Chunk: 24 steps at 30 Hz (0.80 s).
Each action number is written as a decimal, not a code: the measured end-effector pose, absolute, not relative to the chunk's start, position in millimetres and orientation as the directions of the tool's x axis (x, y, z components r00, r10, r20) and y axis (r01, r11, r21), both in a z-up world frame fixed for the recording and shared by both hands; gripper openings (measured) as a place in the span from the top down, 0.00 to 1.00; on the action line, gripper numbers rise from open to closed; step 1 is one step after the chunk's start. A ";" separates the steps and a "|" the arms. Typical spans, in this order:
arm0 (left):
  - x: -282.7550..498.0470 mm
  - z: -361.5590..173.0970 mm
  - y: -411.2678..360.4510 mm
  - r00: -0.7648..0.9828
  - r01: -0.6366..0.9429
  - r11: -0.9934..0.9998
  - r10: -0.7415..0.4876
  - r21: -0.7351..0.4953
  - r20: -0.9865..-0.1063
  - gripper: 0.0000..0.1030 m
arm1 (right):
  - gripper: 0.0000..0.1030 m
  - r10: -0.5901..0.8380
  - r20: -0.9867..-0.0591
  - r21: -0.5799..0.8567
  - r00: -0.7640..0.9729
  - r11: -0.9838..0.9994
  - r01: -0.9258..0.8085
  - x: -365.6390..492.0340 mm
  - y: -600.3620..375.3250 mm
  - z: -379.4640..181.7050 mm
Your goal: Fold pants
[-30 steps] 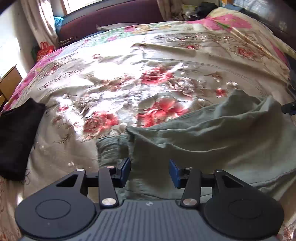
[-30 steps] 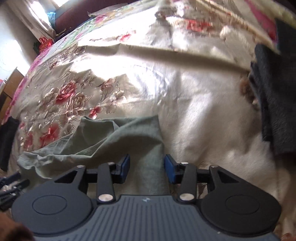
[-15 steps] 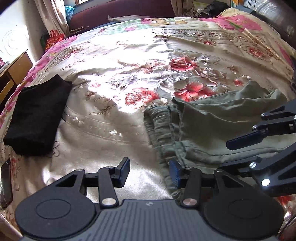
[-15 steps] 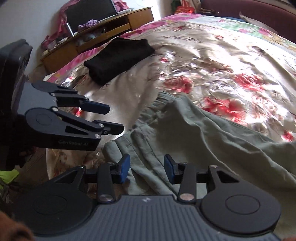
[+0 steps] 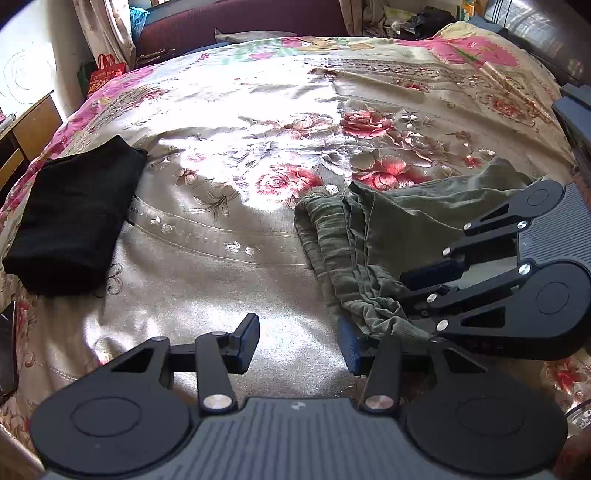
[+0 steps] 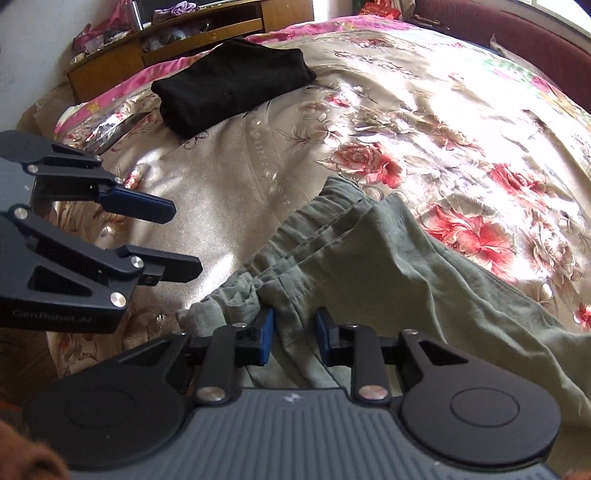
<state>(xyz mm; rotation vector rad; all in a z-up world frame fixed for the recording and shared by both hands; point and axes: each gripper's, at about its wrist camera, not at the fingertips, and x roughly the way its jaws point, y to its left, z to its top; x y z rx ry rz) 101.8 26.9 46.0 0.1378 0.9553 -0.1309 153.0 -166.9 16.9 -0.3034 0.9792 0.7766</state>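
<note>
Olive green pants (image 5: 399,229) lie crumpled on the floral bedspread, their gathered waistband (image 5: 332,240) toward me; they also show in the right wrist view (image 6: 388,266). My left gripper (image 5: 297,345) is open and empty over bare bedspread just left of the waistband. My right gripper (image 6: 294,336) is open, its jaws straddling a fold of the pants near the waistband without pinching it. It shows from the side in the left wrist view (image 5: 410,286). The left gripper shows in the right wrist view (image 6: 181,240).
A folded black garment (image 5: 74,210) lies at the bed's left side, also in the right wrist view (image 6: 232,85). A wooden cabinet (image 6: 177,44) stands beyond the bed edge. A dark red headboard (image 5: 240,18) is at the far end.
Both grippers have swung to the waistband end of the pants. The right gripper has come down onto the fabric and its jaws have narrowed around a fold. The left stays open.
</note>
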 end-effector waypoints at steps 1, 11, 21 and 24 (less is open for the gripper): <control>101.8 46.7 26.9 0.573 0.173 0.983 -0.050 0.061 -0.818 0.42 | 0.96 0.451 -0.831 0.102 0.324 0.697 -0.710 151.9 -167.3 19.4; 108.0 59.5 12.9 0.617 0.207 0.978 -0.104 0.034 -0.780 0.42 | 0.95 0.490 -0.827 0.135 0.276 0.650 -0.748 133.9 -160.0 17.9; 144.8 54.9 -55.0 0.618 0.397 0.918 -0.264 0.005 -0.741 0.42 | 0.73 0.458 -0.814 0.220 0.357 0.812 -0.541 123.4 -250.1 48.6; 145.4 47.1 -73.2 0.595 0.440 0.898 -0.281 0.012 -0.753 0.42 | 0.72 0.296 -0.827 0.155 0.478 0.938 -0.311 128.1 -325.5 57.1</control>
